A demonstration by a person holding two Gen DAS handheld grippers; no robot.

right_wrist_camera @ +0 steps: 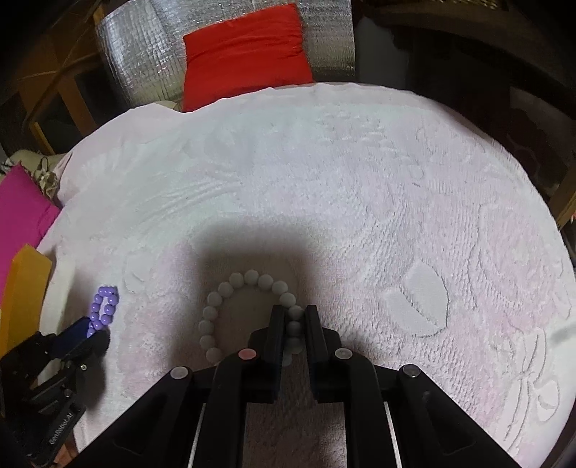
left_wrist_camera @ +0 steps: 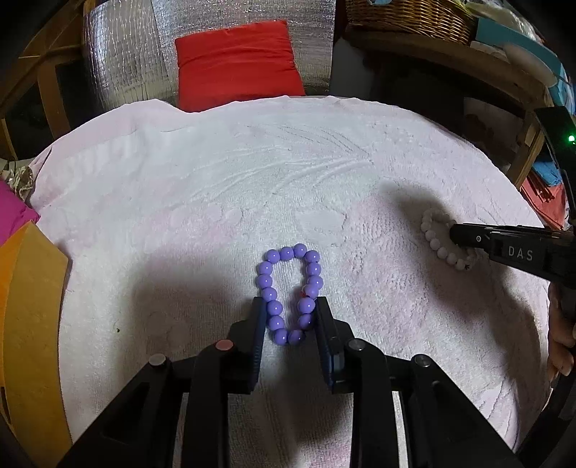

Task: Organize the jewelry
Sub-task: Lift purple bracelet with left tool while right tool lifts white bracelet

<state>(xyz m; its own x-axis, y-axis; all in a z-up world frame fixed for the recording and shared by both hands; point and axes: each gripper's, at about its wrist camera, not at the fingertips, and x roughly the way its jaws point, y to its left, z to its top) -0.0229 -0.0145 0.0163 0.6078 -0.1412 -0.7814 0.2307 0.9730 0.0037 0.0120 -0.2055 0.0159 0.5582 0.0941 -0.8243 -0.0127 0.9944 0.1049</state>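
A purple bead bracelet [left_wrist_camera: 288, 291] lies on the white towel [left_wrist_camera: 216, 201], pressed into a narrow oval. My left gripper [left_wrist_camera: 291, 309] is shut on its near half, one pad against each side. A white bead bracelet [right_wrist_camera: 248, 284] lies further right in the gripper's shadow. My right gripper [right_wrist_camera: 294, 322] is shut on a short run of its beads at the loop's right side. In the left wrist view the right gripper [left_wrist_camera: 455, 234] comes in from the right, over the white bracelet [left_wrist_camera: 435, 244]. In the right wrist view the left gripper [right_wrist_camera: 95, 336] holds the purple bracelet [right_wrist_camera: 102, 309] at the far left.
The towel covers a round table. A red cushion [left_wrist_camera: 237, 61] and a silver foil sheet [left_wrist_camera: 122, 54] stand behind it. A wicker basket [left_wrist_camera: 406, 14] sits on a shelf at the back right. A pink cloth [right_wrist_camera: 21, 205] and an orange board [left_wrist_camera: 32, 306] lie at the left edge.
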